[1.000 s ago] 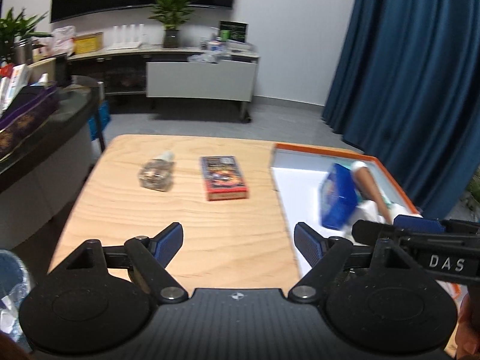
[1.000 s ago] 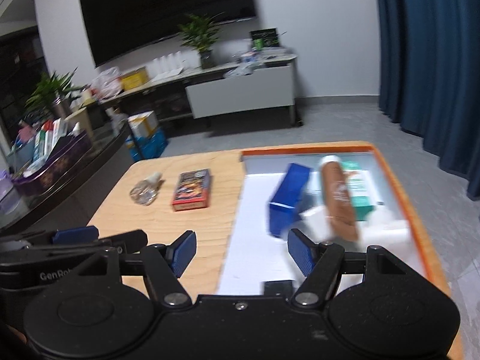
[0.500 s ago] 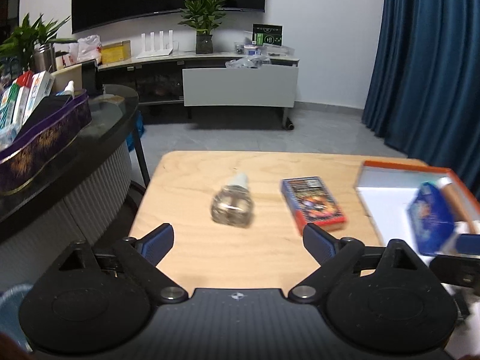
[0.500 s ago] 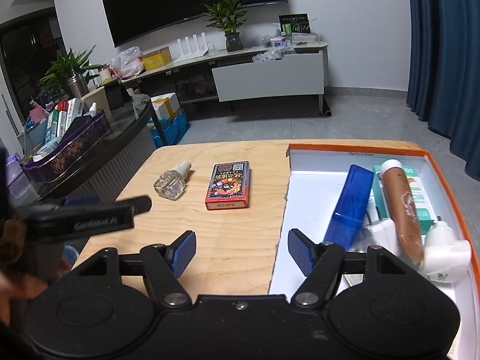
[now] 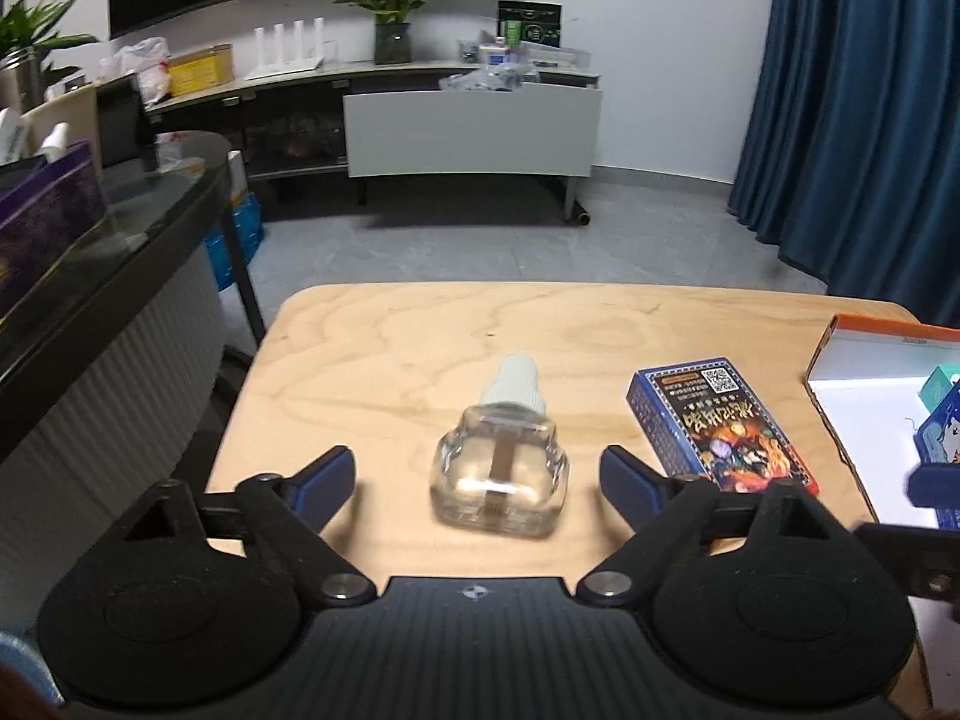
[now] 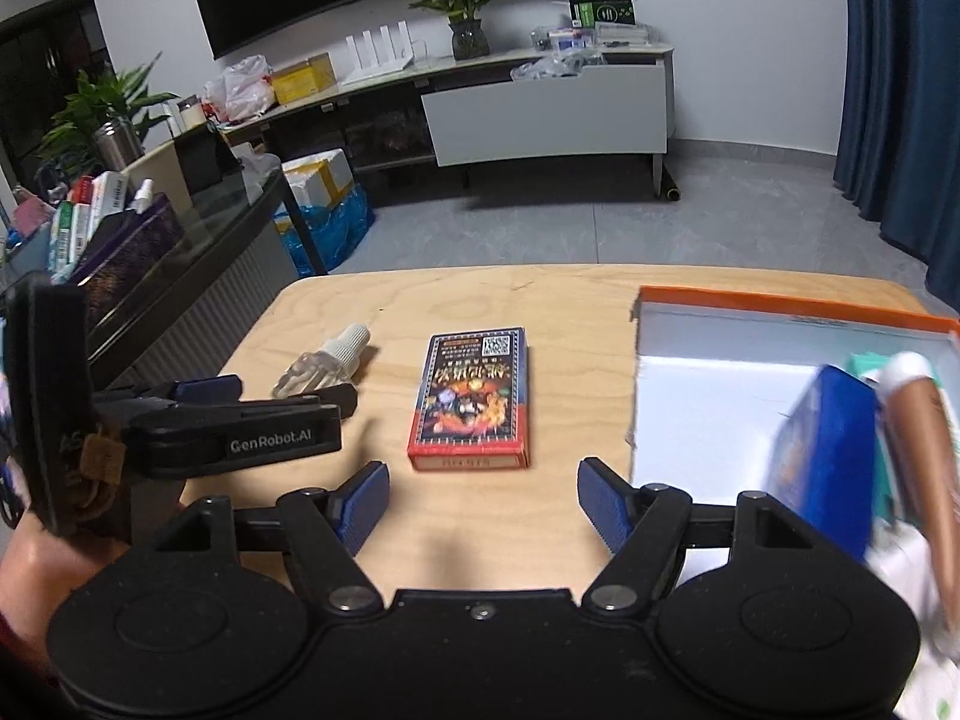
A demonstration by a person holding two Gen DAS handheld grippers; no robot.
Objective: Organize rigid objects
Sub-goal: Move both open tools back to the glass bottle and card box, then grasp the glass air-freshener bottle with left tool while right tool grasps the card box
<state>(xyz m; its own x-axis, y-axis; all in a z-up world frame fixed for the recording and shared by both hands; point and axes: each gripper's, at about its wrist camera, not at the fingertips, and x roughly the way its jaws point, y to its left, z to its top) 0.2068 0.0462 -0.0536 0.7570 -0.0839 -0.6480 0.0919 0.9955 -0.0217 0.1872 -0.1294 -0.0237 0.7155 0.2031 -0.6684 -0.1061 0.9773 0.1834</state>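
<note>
My left gripper [image 5: 475, 483] stands released, its jaws have just been closing a little, with the one glass bottle [image 5: 501, 468] between them but not touched, so I can take it. My right gripper [image 6: 480, 501] is released too, empty, facing the one card box [image 6: 472, 399]. Both lie on the table [image 5: 390, 348], outside the orange tray [image 6: 780, 303], which holds several things already.

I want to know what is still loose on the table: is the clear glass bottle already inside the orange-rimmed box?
No, the glass bottle lies on the bare wooden table, well left of the orange-rimmed box.
</note>
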